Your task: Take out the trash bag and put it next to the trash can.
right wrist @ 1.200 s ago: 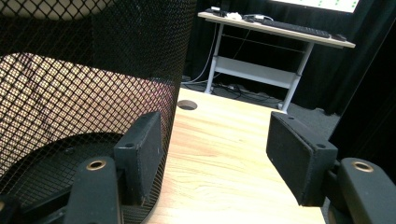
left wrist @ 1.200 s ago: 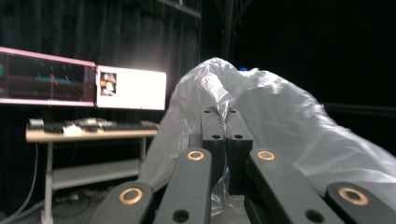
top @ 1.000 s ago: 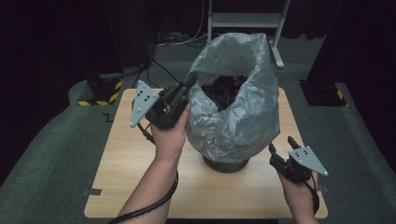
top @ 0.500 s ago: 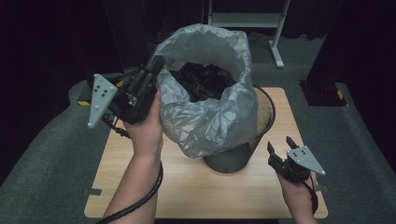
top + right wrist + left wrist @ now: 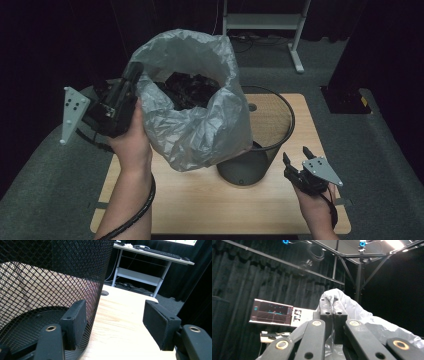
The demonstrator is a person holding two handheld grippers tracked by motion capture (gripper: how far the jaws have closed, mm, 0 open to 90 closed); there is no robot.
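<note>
Left hand-held gripper (image 5: 134, 75) is pinching the rim of the grey plastic bin liner (image 5: 200, 125), jaws pressed together on the film. The liner is hanging clear of the black mesh wastebasket (image 5: 265, 145), up and to its left over the bench (image 5: 200, 200), with dark crumpled contents showing in its mouth from the high view. The left gripper view is showing what the high view is not: a fold of liner caught between the closed jaws, and a lit monitor (image 5: 272, 313) beyond. Right hand-held gripper (image 5: 296, 160) is resting near the bench's front right corner, jaws spread and holding nothing. Its own view is showing one pad just beside the mesh wall.
</note>
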